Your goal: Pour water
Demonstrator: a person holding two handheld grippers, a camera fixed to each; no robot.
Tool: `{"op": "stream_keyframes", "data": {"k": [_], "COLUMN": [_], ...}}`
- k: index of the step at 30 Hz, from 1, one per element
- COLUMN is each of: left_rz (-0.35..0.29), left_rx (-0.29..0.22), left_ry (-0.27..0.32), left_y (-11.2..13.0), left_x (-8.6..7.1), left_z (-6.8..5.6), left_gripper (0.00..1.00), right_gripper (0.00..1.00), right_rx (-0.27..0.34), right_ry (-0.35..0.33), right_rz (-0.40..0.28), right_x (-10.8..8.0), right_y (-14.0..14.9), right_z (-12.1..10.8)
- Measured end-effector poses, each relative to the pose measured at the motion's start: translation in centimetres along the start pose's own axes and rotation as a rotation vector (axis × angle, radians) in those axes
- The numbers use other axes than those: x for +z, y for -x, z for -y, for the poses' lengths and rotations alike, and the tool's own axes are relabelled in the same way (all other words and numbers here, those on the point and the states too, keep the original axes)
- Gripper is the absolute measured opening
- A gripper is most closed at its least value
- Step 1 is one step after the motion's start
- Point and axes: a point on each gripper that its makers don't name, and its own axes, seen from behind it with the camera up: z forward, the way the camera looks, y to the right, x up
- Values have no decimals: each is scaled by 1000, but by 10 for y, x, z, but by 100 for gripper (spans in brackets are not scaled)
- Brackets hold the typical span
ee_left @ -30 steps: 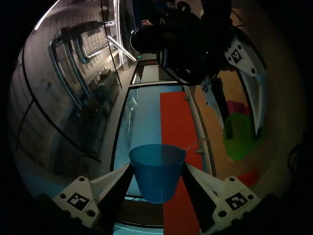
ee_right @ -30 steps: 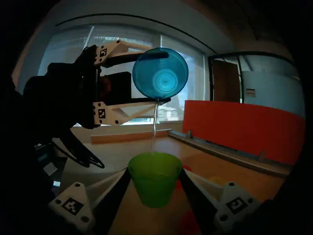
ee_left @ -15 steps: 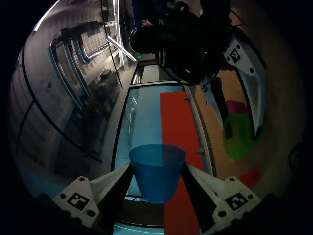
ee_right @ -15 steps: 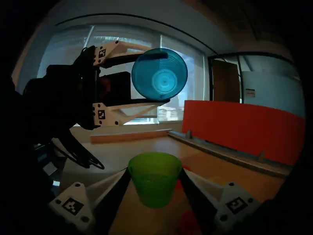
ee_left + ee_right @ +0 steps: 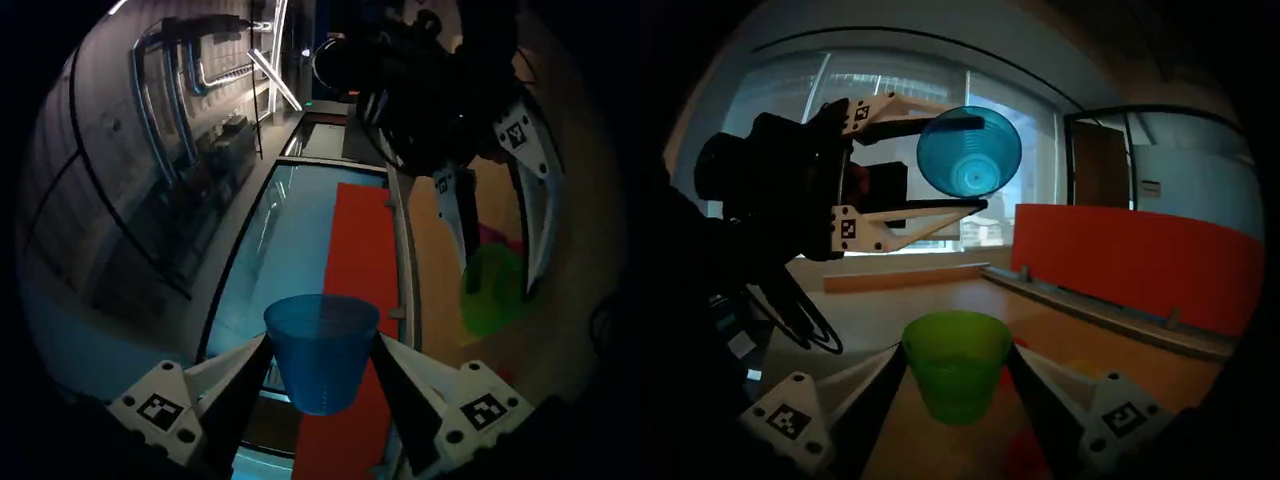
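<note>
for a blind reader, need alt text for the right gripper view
The right gripper holds a green cup upright above a wooden table; higher up, the left gripper holds a blue cup tipped on its side, no water falling.

Gap btwn blue cup [image 5: 969, 152] & green cup [image 5: 957, 364] below is clear. Tabletop [image 5: 880, 308] open beside it; orange partition [image 5: 1152, 256] blocks one edge, window [image 5: 1036, 184] behind.

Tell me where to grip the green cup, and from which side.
Grip the green cup on its side wall near mid-height, coming in level from the side: it stands upright, tapered and open-topped. The right claw holds it so, a finger each side.
</note>
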Motion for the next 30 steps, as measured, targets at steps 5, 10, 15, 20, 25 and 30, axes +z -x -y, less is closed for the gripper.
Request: {"op": "stream_keyframes", "data": {"k": [5,10,15,20,25,30], "left_rz": [16,27,19,10,13,-2], "left_rx": [-123,-275,-444,-581,-704,-838], "left_ry": [5,2,0,-20,-22,-24], "left_y": [8,19,21,22,27,29], "left_x": [2,4,1,-4,-6,-9], "left_z": [-2,-2,1,11,15,22], "left_gripper": [83,83,83,83,83,84], "right_gripper": [90,90,90,90,90,90], "right_rx": [-1,-4,-5,-5,-7,-7], "right_ry": [4,6,9,12,17,23], "right_rz": [2,2,4,5,6,8], "right_x": [0,0,-1,-2,-3,-6], "right_y": [-1,-3,-3,-4,-5,-5], "right_z": [-2,-2,-2,-2,-2,-2]}}
